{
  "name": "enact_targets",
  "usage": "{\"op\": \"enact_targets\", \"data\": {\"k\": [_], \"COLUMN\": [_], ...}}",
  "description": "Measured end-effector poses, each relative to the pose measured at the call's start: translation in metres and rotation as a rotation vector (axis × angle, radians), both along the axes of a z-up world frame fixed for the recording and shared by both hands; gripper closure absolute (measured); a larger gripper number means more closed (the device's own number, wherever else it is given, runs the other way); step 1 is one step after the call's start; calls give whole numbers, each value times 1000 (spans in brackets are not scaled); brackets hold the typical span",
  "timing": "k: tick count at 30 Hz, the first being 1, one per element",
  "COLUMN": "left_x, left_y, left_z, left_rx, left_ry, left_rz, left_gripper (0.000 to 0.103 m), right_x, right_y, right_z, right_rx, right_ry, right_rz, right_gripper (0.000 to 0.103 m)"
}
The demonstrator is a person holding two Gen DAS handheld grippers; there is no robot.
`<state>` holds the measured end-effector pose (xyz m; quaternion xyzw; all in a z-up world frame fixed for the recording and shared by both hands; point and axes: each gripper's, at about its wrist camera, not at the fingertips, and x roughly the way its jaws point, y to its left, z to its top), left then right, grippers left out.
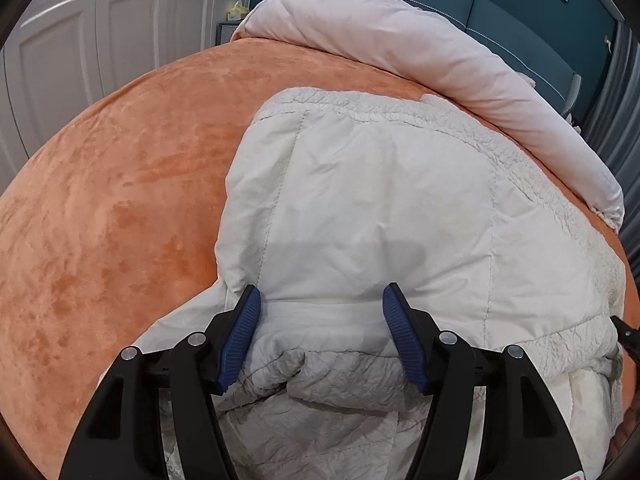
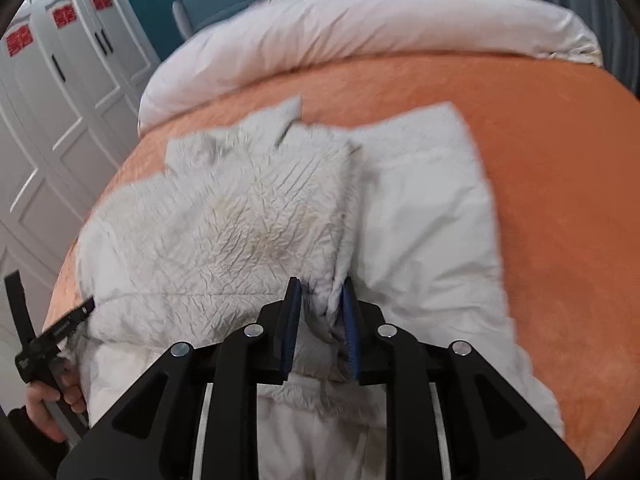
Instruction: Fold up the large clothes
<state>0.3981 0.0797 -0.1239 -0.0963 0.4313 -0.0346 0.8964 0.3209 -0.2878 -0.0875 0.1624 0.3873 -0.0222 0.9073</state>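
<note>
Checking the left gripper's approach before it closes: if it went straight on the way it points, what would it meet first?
Most likely the white quilted padded jacket lying on the orange velvety bedspread. The left gripper points down at it with jaws open, fabric already between the pads; how much gap remains is unclear.

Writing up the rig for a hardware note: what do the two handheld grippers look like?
Both the left gripper and the right gripper have black plastic linkage arms with round silver pivot bolts and two fingers lined with ribbed blue pads. No cables show.
</note>
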Motion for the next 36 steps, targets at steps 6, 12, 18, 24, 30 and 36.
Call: {"op": "enact_targets", "data": {"k": [6, 12, 18, 24, 30, 36], "left_x": [-10, 21, 42, 49, 50, 49], "left_y": [10, 1, -8, 5, 4, 2], "left_z": [38, 54, 14, -8, -14, -12], "left_rx": [-26, -5, 100, 29, 29, 41], "left_ry": [-80, -102, -60, -34, -44, -36], "left_rz": [57, 56, 41, 39, 36, 39], "left_gripper": [42, 41, 40, 33, 32, 32], "right_x": [-7, 43, 63, 62, 65, 68], "right_y": [24, 58, 46, 42, 40, 39], "right_z": [65, 43, -6, -29, -37, -34], "right_rx": [-53, -160, -146, -91, -46, -45], "right_ry": [-182, -110, -23, -28, -42, -21], "right_rz": [35, 125, 123, 128, 128, 125], "right_gripper": [83, 83, 88, 88, 88, 88]}}
